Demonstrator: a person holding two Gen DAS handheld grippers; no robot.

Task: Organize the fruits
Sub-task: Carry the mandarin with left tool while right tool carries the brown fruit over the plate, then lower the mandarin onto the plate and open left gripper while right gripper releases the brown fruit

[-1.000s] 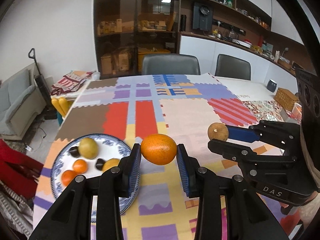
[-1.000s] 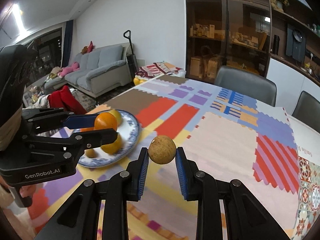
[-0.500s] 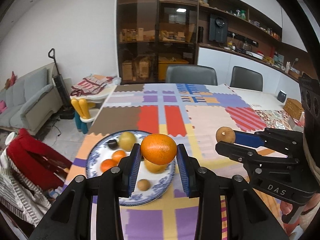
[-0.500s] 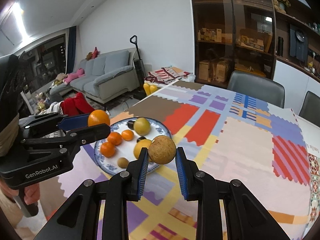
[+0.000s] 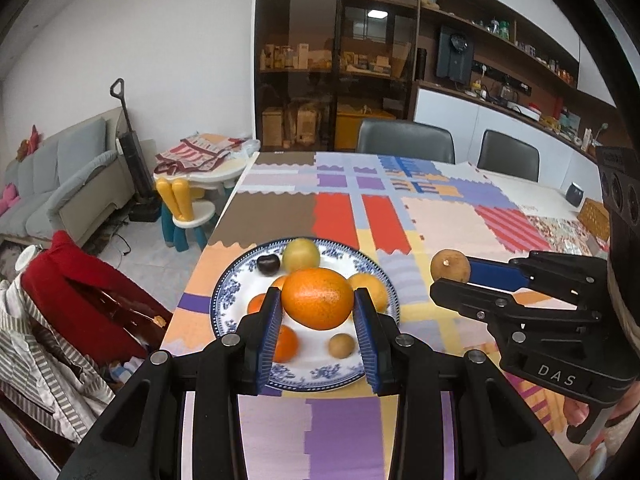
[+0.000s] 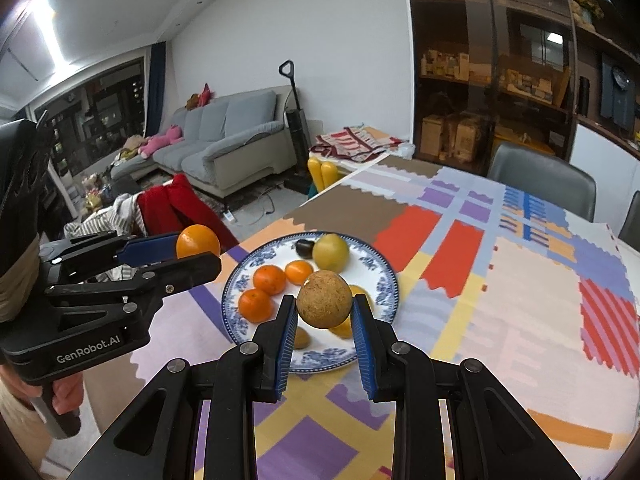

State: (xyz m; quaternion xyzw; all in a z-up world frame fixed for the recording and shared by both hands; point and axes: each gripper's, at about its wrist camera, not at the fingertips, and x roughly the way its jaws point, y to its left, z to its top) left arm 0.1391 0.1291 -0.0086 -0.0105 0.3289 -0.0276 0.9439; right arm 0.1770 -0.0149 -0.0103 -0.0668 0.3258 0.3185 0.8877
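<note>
I judge the sorting well along: the blue-patterned plate near the table's corner already carries a yellow-green fruit, a dark plum-like one, several small oranges and a little brown fruit, and two pieces are left, both in my grip. My left gripper is clamped on a large orange, which hangs above the plate's middle, clear of the fruit below. My right gripper is closed tight on a round brown fruit, poised over the plate's near right part. From here I'd guess what remains is lowering each onto a free patch of plate and letting go
</note>
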